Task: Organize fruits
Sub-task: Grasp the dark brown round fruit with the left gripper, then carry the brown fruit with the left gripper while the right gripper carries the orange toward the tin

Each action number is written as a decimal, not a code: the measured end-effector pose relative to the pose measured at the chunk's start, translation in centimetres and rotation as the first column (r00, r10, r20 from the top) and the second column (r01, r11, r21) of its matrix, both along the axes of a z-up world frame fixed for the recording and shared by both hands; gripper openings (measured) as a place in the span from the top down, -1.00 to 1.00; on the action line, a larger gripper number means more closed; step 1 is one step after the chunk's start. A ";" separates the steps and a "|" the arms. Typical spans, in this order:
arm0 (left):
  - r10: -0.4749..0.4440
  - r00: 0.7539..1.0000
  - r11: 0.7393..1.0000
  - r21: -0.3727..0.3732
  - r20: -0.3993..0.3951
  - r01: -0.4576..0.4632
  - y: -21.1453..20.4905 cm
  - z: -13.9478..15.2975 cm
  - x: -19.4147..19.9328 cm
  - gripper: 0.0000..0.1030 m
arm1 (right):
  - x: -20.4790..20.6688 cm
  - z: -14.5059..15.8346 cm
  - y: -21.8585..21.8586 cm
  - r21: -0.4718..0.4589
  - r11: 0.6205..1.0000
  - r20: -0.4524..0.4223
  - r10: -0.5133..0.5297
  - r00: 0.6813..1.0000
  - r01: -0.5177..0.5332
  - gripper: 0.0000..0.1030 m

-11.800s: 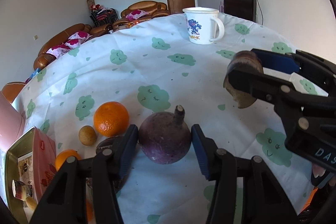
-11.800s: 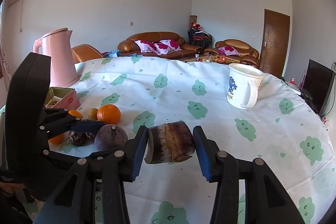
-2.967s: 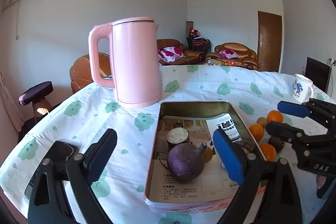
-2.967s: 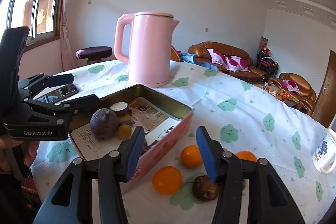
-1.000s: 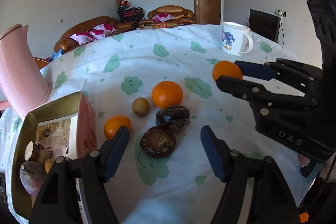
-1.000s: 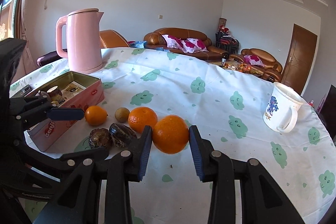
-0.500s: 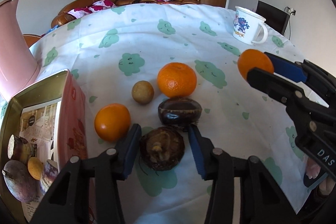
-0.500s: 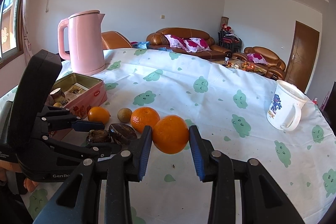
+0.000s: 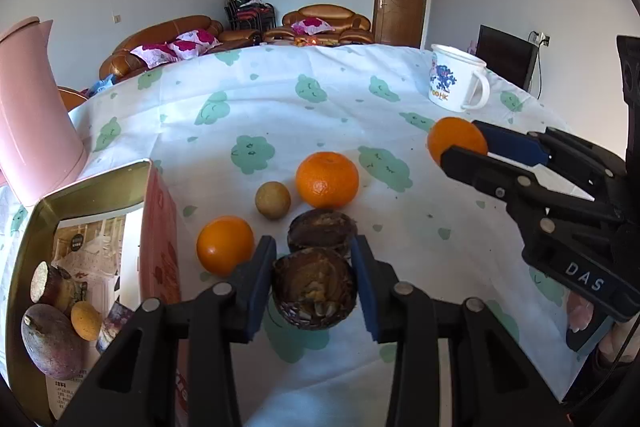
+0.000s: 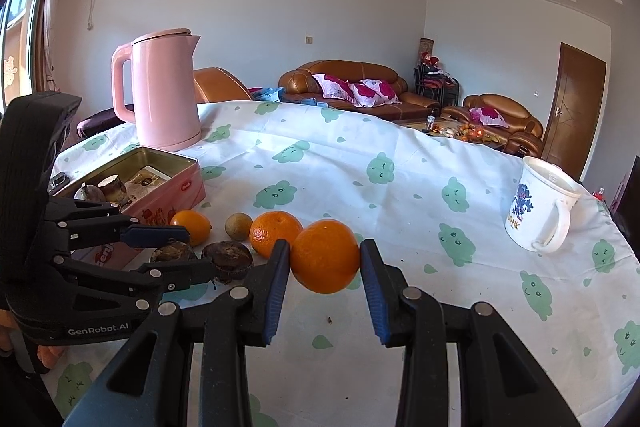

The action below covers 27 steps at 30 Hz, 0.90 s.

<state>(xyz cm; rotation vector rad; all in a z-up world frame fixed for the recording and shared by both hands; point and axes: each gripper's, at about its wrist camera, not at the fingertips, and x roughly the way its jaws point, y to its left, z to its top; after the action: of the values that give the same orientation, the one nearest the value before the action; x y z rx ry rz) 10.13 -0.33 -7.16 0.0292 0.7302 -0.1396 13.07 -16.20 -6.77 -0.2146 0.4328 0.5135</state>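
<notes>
Honestly, both grippers are loaded — left gripper (image 9: 314, 285) clamped on the dark shrivelled fruit (image 9: 315, 294) near the table's (image 9: 280, 115) front edge beside the tin (image 9: 158, 239), right gripper (image 10: 325, 277) pinching an orange (image 10: 325, 255) in mid-air — soft skin could slip or crush.

Black hand-held gripper (image 10: 324, 277), blue pads (image 10: 276, 287)

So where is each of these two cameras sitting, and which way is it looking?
Left view: on the left claw, looking down along it at the dark fruit it grips; the right claw shows at right.
Right view: on the right claw, which grips an orange, facing the kettle; the left claw shows.
Shared: tin, mug.
</notes>
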 end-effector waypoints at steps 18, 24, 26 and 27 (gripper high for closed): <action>0.048 0.986 0.997 0.047 0.158 -0.056 -0.1 1.6 -2.2 0.22 | -1.1 0.5 -0.4 0.032 0.999 0.058 0.030 0.998 -0.032 0.27; 0.059 0.980 0.996 0.049 0.188 -0.069 0.0 1.9 -2.7 0.22 | -1.7 0.7 -0.6 0.037 0.999 0.087 0.037 0.996 -0.040 0.27; 0.063 0.979 0.996 0.043 0.193 -0.073 0.1 2.0 -2.8 0.22 | -1.8 0.7 -0.6 0.042 0.998 0.094 0.038 0.995 -0.042 0.27; 0.066 0.978 0.996 0.040 0.196 -0.075 0.2 2.0 -2.9 0.22 | -1.9 0.8 -0.7 0.044 0.998 0.098 0.039 0.994 -0.044 0.27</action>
<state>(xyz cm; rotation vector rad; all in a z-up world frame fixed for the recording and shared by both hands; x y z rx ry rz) 7.26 -0.18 -5.16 0.0610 0.5379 -0.0510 11.20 -16.88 -6.01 -0.2034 0.3225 0.5508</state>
